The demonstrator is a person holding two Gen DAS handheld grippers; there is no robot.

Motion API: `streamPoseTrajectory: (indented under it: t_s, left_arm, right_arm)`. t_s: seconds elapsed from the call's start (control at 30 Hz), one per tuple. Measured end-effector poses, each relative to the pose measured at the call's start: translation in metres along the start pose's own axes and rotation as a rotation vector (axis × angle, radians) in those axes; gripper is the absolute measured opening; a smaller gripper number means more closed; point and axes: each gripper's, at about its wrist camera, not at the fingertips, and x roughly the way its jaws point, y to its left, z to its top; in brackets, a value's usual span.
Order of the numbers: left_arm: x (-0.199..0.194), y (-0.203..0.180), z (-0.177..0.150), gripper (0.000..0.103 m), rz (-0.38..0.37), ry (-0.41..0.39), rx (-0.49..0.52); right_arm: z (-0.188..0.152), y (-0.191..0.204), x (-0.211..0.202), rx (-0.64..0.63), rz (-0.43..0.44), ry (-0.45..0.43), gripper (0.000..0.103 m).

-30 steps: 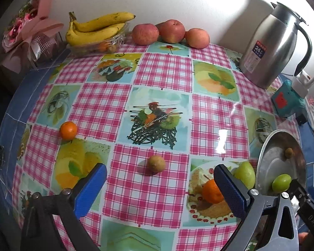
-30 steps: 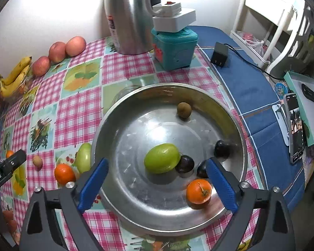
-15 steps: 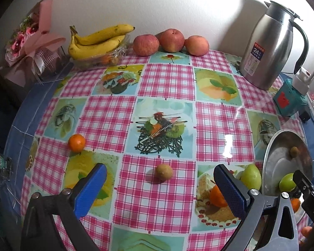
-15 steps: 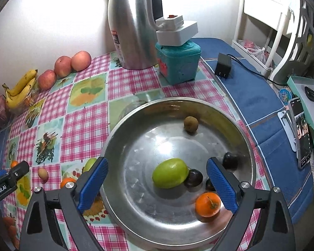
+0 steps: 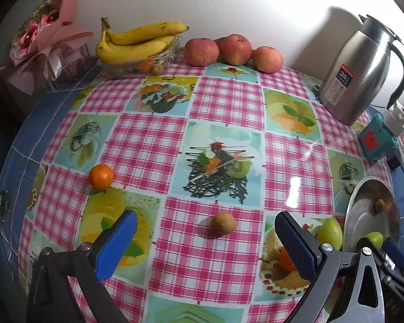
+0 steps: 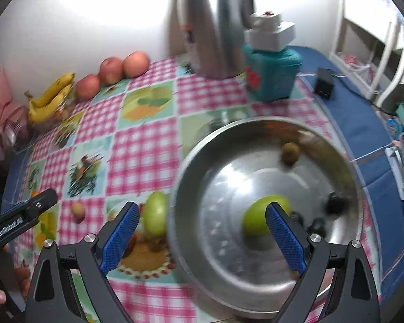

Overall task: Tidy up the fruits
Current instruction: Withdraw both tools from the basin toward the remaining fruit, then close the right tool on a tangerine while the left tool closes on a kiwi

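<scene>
Left of the steel bowl [image 6: 266,215], right gripper [image 6: 202,231] is swinging away from the fruit inside, jaws wide and empty, toward the green fruit [image 6: 155,212] touching the rim, while left gripper [image 5: 204,245], likewise open, is hovering over small brown fruit [image 5: 223,223]

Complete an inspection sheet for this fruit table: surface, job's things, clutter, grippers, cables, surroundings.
Surface: pink checked tablecloth with fruit pictures.
Job's things: round steel bowl holding a green fruit and small dark fruits; small brown fruit, orange mandarin and green apple loose on the cloth.
Clutter: steel thermos jug, teal box.
Grippers: left gripper and right gripper open, empty.
Cables: black adapter lead.
Surroundings: white wall, white rack.
</scene>
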Motion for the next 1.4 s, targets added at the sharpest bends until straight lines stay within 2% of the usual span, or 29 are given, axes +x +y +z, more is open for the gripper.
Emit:
streamPoseTrajectory:
  t_s: [0.2, 0.37, 0.63, 0.9, 1.13, 1.23, 1.37, 1.4]
  left_arm:
    - [0.0, 0.022, 0.004, 0.103, 0.016, -0.009, -0.041]
    - [0.0, 0.035, 0.005, 0.103, -0.002, -0.013, -0.076]
    - [0.01, 0.024, 0.001, 0.103, -0.059, 0.026, -0.054]
    - [0.02, 0.005, -0.005, 0.103, -0.116, 0.079, -0.024]
    - [0.036, -0.01, -0.015, 0.102, -0.177, 0.155, -0.033]
    - [0.038, -0.021, -0.018, 0.101, -0.199, 0.161, -0.015]
    - [0.041, -0.022, -0.017, 0.098, -0.19, 0.162, -0.008]
    - [0.042, -0.019, -0.015, 0.097, -0.184, 0.162, -0.013]
  right_arm:
    - [-0.006, 0.026, 0.008, -0.042, 0.031, 0.043, 0.095]
    - [-0.008, 0.044, 0.011, -0.057, 0.069, 0.053, 0.095]
    - [-0.012, 0.059, 0.015, -0.078, 0.048, 0.077, 0.095]
    - [-0.012, 0.043, 0.021, -0.053, -0.019, 0.093, 0.095]
    - [-0.008, 0.021, 0.018, -0.022, -0.086, 0.075, 0.095]
    - [-0.006, 0.01, 0.016, -0.004, -0.12, 0.063, 0.095]
    - [-0.004, 0.002, 0.015, 0.02, -0.104, 0.054, 0.094]
    - [-0.003, 0.002, 0.016, 0.014, -0.094, 0.051, 0.09]
